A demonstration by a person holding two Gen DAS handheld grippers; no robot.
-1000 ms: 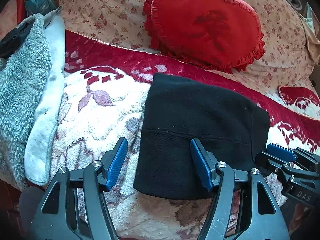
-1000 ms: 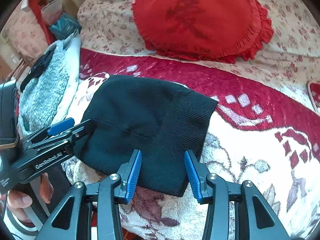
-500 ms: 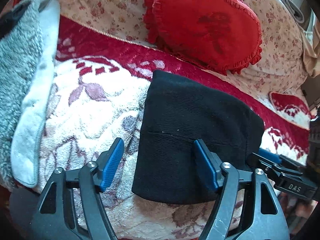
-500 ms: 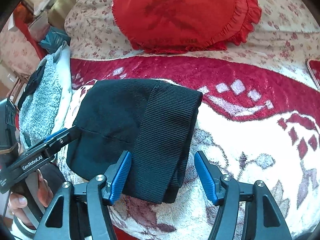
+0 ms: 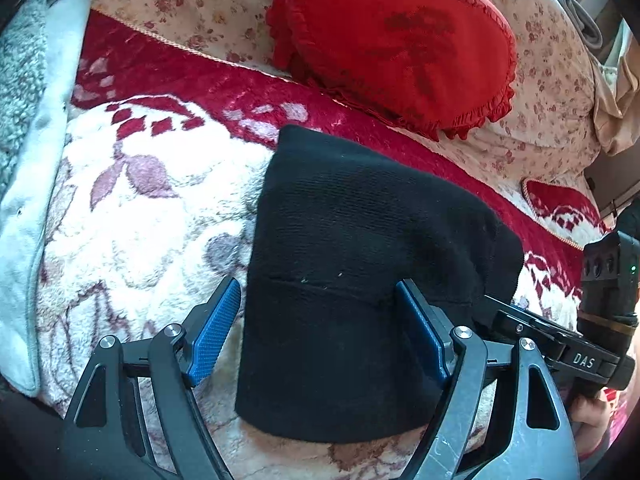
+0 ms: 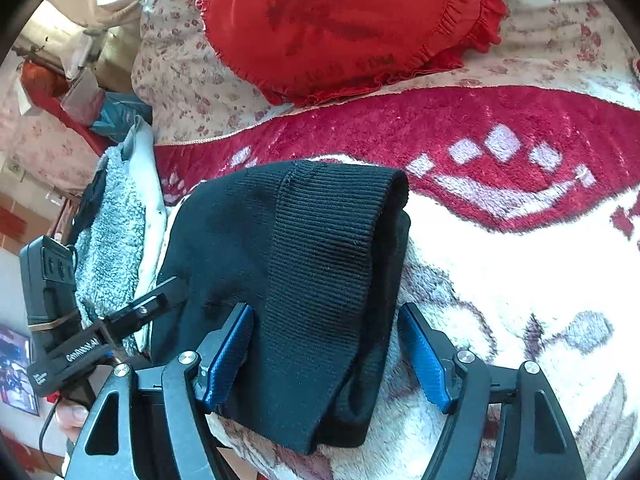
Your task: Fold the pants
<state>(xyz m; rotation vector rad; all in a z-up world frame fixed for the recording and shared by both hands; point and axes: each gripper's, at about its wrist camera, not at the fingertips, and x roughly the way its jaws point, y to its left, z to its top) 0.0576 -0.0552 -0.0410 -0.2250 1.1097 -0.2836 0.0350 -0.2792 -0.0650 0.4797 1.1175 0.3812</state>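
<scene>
The black knit pants lie folded into a compact block on the fleece blanket. My left gripper is open, its fingers astride the near left part of the block. My right gripper is open too, its fingers either side of the ribbed waistband end, which lies folded over on top. Each gripper shows in the other's view: the right one at the block's right edge, the left one at its left edge.
A red heart cushion rests on the floral bedding behind the pants. A grey fleecy garment with white lining lies at the left. The bed's near edge runs just below the grippers.
Both grippers have moved in closer to the folded pants. The right gripper has opened wider and now straddles the ribbed end. The pants have not moved.
</scene>
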